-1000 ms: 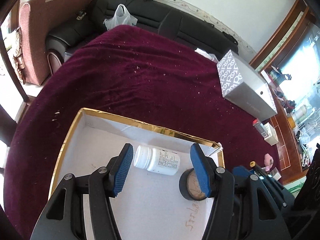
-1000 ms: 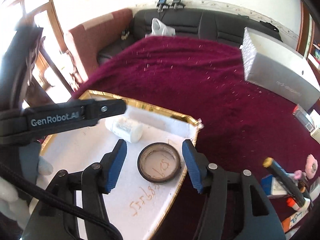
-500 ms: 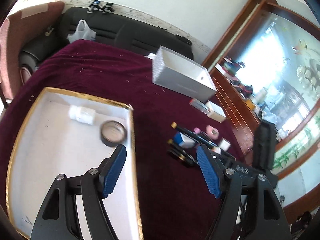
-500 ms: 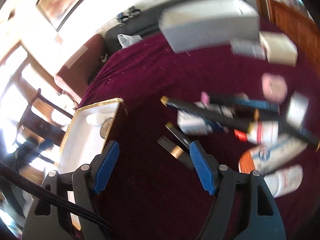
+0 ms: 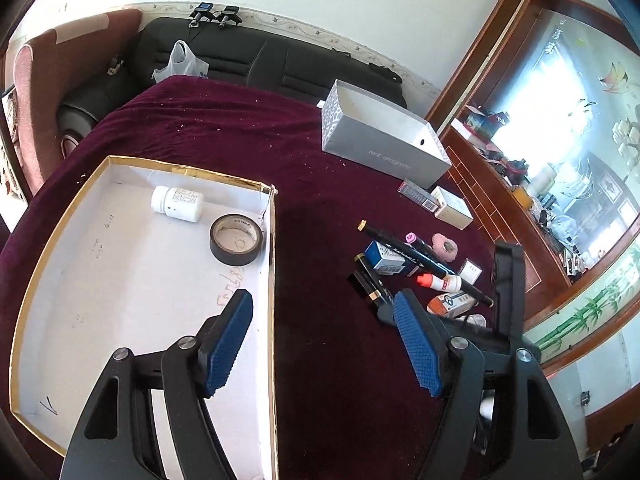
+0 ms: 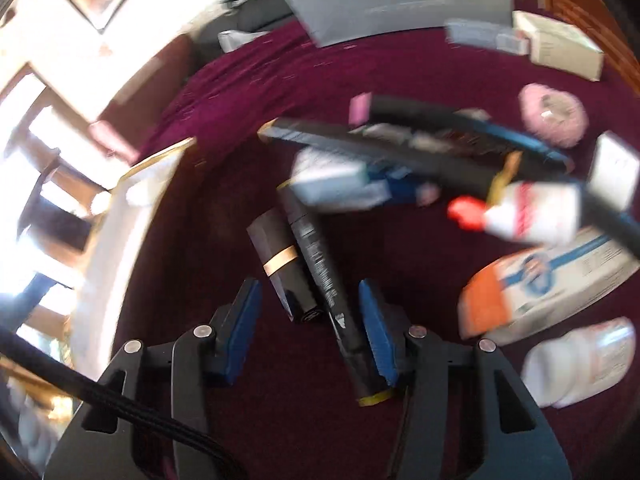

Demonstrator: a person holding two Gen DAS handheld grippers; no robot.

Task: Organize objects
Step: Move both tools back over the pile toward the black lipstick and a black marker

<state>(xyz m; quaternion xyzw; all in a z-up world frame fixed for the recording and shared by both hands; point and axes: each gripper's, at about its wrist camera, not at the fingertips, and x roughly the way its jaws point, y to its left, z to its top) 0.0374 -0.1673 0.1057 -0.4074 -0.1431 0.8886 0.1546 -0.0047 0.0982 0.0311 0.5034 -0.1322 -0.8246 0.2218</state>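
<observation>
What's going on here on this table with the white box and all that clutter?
A person with a gripper in each hand is tidying small items into the gold-edged white box, which already holds a white pill bottle and a roll of black tape. The right gripper is closing around two black tubes at the edge of the pile on the maroon cloth; its pads don't visibly press them yet. The left gripper hovers open and empty by the box's edge.

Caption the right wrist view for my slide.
Right claw closing around two black tubes on the maroon cloth.
</observation>
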